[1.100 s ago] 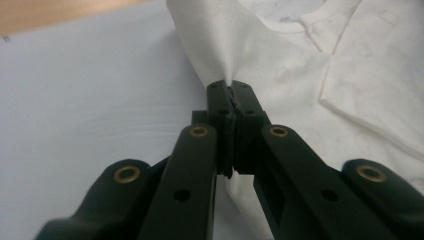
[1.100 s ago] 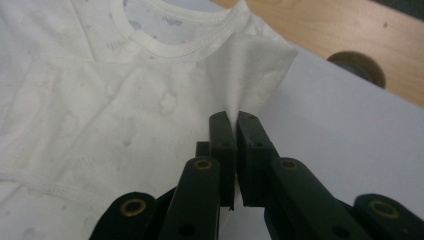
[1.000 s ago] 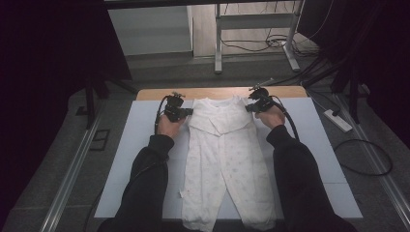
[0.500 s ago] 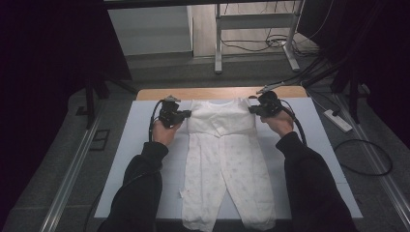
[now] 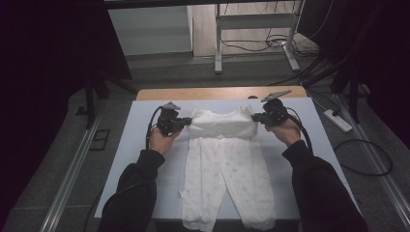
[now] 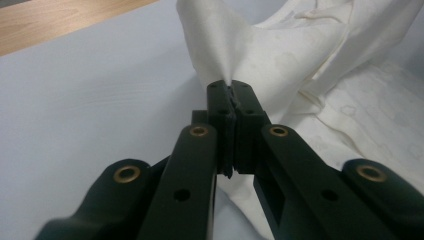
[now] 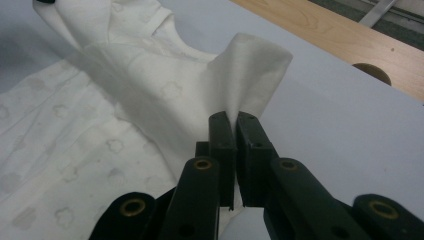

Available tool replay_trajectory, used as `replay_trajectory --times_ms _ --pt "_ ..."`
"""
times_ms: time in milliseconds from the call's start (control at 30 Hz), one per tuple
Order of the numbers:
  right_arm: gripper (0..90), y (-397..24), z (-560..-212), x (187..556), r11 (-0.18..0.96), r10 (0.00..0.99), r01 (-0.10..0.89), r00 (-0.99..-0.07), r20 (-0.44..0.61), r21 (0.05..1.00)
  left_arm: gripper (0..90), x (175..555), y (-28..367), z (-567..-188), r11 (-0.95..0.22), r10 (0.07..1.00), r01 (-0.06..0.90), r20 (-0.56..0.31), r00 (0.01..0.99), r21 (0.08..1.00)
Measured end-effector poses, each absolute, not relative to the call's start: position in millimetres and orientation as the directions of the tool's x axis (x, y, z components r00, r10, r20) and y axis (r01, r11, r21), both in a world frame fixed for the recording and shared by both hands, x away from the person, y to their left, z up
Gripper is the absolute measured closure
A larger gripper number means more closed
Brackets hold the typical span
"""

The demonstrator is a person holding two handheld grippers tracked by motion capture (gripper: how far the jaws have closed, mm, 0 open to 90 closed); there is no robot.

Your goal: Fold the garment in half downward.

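Note:
A white baby romper point(image 5: 223, 154) with a faint cloud print lies on the pale blue-white table mat point(image 5: 140, 140), its legs toward the person. Its top part is lifted off the mat and stretched between both grippers. My left gripper point(image 5: 183, 123) is shut on the romper's left shoulder edge; in the left gripper view the white romper point(image 6: 280, 65) rises in a peak from the shut left gripper point(image 6: 230, 92). My right gripper point(image 5: 257, 117) is shut on the right shoulder; in the right gripper view a fold of the romper point(image 7: 150, 90) stands up out of the right gripper point(image 7: 235, 120).
A wooden strip of tabletop point(image 5: 217, 93) runs along the far edge of the mat. Beyond it is floor with a metal frame point(image 5: 251, 29) and cables. A power strip point(image 5: 338, 121) lies on the floor at the right. Bare mat lies on both sides of the romper.
Both grippers have drawn back toward the person and risen a little with the shoulders pinched. The romper's top has lifted and folded toward its legs.

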State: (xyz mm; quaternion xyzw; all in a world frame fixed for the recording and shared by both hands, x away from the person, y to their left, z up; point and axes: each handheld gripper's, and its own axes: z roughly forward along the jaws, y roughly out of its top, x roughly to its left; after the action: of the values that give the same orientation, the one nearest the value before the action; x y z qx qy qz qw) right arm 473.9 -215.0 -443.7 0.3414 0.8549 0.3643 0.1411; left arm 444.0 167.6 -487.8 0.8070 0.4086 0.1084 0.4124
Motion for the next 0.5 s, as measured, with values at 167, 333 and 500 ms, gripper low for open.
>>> replay_trajectory --times_ms 167,333,500 --pt "85.8 -217.2 -443.6 460.9 0.499 0.691 0.49 -0.723 0.014 0.714 88.1 430.6 167.7 -484.9 -0.319 0.744 0.57 -0.173 0.646 0.757" --pt "85.9 -217.4 -443.8 450.1 0.506 0.686 0.495 -0.728 0.019 0.707 88.1 418.0 168.2 -483.1 -0.318 0.737 0.58 -0.189 0.648 0.75" --pt "85.9 -219.1 -443.0 439.5 0.509 0.678 0.493 -0.734 0.024 0.705 88.1 407.2 166.9 -480.9 -0.323 0.731 0.583 -0.195 0.654 0.745"
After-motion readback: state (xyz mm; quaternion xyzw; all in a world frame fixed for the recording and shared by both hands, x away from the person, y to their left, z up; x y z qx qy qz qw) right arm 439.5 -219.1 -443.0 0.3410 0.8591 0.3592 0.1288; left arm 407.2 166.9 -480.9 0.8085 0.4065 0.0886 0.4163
